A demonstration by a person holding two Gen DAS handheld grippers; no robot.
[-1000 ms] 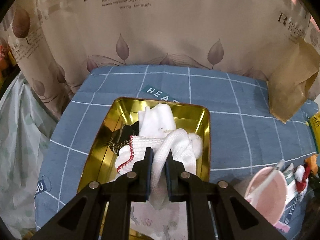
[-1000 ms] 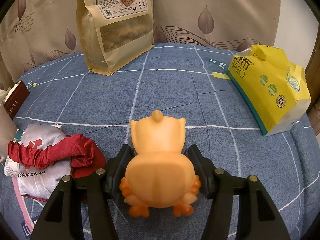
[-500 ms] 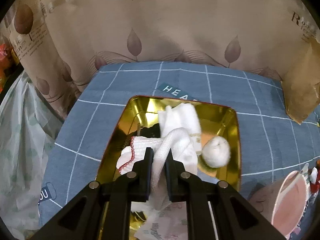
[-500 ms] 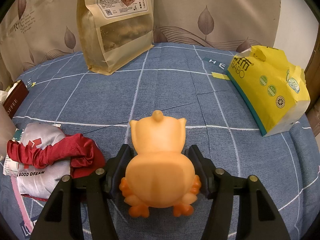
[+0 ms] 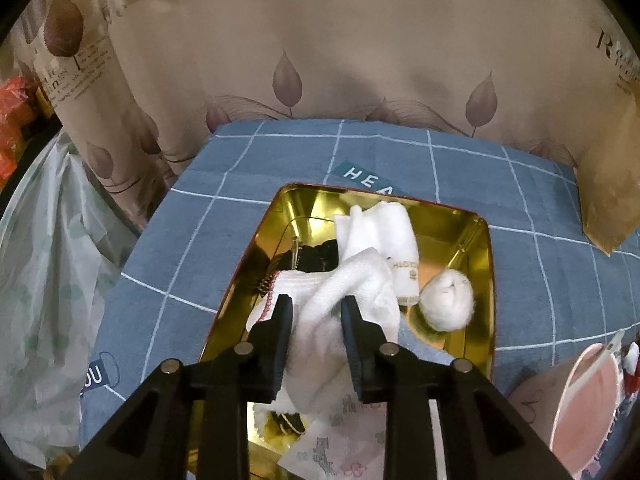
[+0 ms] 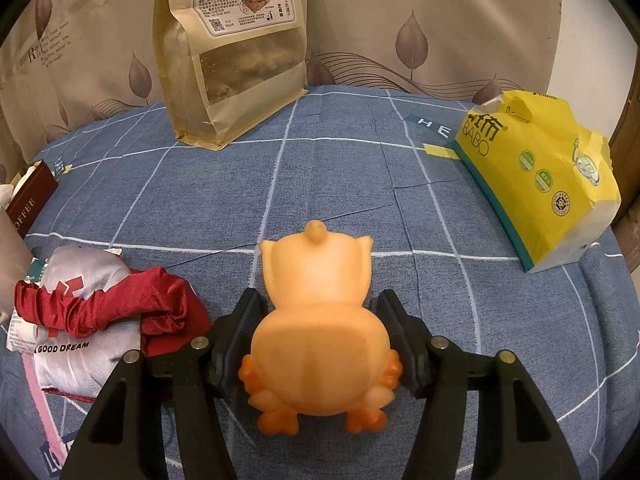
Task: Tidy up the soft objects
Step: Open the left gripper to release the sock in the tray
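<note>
1. The left gripper [image 5: 316,312] hangs over the gold tin tray [image 5: 486,280], its jaws parted with the white ribbed cloth [image 5: 340,292] lying slack between them. The pads flank the fabric without squeezing it, so the grip looks released.

2. The cloth is draped over the near part of the tray, across a folded white towel [image 5: 380,236], with some dark items [image 5: 316,256] at the left and a white pom-pom ball [image 5: 448,300] at the right.

3. The right gripper [image 6: 318,320] pinches the orange owl toy [image 6: 320,304] by its sides, low above the blue checked tablecloth [image 6: 360,176].

4. Near left of the toy lies a red scrunchie [image 6: 100,304] on a grey sachet [image 6: 76,356]; a kraft snack bag [image 6: 236,52] stands far off, and a yellow tissue pack [image 6: 536,176] lies to the right.

5. Handling, as I judge it: the cloth is light and limp and will sag or snag on the pads, so it is best taken at a bunched fold. The owl looks rubbery and smooth; the broad body is the safe hold, as a squeeze near the head might let it slip.

6. Compared with a second ago, the left jaws have opened from a tight pinch on the cloth, the view has shifted so the pom-pom shows, and the right hold on the owl is unchanged.
</note>
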